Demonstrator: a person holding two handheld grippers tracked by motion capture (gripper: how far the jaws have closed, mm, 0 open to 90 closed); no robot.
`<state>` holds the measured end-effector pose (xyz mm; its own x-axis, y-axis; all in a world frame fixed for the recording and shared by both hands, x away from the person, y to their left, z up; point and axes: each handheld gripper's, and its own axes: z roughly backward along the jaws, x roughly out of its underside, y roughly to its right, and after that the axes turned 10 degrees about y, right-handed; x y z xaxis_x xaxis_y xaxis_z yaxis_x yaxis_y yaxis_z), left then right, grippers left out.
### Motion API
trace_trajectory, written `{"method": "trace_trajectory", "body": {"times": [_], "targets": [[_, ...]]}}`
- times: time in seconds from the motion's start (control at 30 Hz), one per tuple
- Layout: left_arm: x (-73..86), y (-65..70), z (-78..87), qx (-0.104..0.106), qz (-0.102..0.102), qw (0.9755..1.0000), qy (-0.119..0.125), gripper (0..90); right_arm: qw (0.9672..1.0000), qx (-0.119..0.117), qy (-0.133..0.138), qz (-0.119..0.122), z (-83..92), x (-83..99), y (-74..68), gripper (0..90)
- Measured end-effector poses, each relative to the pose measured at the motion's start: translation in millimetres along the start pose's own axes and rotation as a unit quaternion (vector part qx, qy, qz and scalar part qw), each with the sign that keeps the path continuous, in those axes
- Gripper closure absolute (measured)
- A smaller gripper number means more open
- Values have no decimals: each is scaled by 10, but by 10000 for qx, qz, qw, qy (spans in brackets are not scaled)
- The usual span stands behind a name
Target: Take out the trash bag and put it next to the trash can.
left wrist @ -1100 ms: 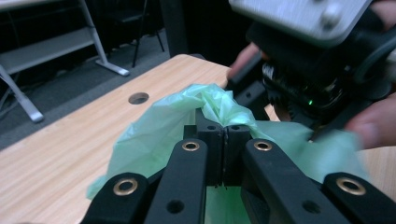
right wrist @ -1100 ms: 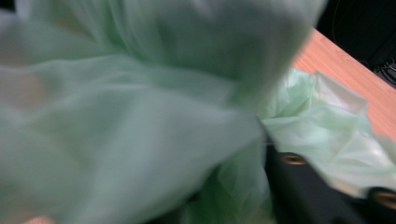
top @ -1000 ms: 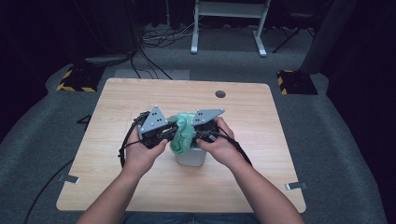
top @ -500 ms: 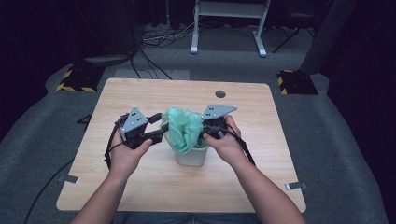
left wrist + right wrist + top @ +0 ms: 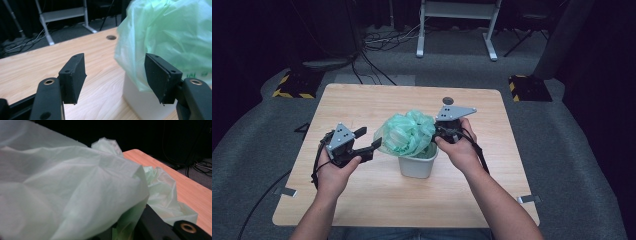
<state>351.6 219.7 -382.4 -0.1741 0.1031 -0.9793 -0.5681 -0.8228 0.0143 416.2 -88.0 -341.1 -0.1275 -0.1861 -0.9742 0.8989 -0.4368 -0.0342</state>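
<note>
A small white bin stands in the middle of the wooden table, and a crumpled pale green plastic bag billows out of its top. My left gripper hovers just left of the bag. Its jaws have just been opening and stand open with nothing between the pads. In the left gripper view the bag and the bin lie just beyond the left gripper. My right gripper is shut on the bag's right side above the bin's rim. In the right gripper view, bag film drapes over the right gripper.
A round cable hole sits near the table's far edge. Behind the table stand a white metal frame, loose floor cables and two yellow-black striped blocks. Bare tabletop lies left of and in front of the bin.
My left gripper has let go of the bag, opened and drawn away to the left and down. The bag has spread wider over the bin. My right gripper has risen slightly, still gripping.
</note>
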Motion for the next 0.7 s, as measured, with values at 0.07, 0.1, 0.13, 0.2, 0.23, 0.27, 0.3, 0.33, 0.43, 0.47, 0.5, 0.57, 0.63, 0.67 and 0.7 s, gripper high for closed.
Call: {"method": "trace_trajectory", "body": {"times": [0.07,0.1,0.13,0.2,0.23,0.27,0.3,0.33,0.43,0.47,0.5,0.57,0.63,0.67,0.7], "targets": [[29,-16,40,-29,-40,10000,10,333,10000,16,21,-3,15,-21,6,900],[39,-27,60,1,-41,10000,-42,330,10000,25,30,3,21,-31,8,900],[55,-32,78,22,-1,10000,-50,327,10000,35,40,0,26,-41,10,900],[77,-50,125,70,160,9998,74,323,10000,54,41,10,33,-61,14,900],[82,-65,158,107,238,9996,138,320,10000,65,36,25,33,-68,16,900],[86,-82,192,127,304,9992,233,317,10000,75,27,38,33,-74,19,900],[86,-100,230,133,359,9987,339,313,10000,81,11,39,33,-78,23,900],[80,-118,271,132,382,9983,418,307,10000,91,-5,34,34,-81,28,900],[29,-175,382,163,482,9966,641,303,9999,130,-59,19,28,-68,56,900],[2,-191,415,131,450,9968,647,302,9999,134,-82,-1,21,-58,63,900],[-25,-206,451,92,427,9966,693,302,9998,151,-101,-11,15,-48,70,900],[-64,-232,523,82,409,9963,746,301,9998,167,-120,-34,7,-31,81,900],[-84,-254,584,138,402,9959,795,299,9997,182,-141,-50,0,-14,93,900],[-86,-261,608,222,514,9945,879,298,9997,188,-167,-62,-8,-2,96,900],[-84,-267,624,311,587,9935,927,299,9996,184,-210,-55,-20,14,97,900]]}}
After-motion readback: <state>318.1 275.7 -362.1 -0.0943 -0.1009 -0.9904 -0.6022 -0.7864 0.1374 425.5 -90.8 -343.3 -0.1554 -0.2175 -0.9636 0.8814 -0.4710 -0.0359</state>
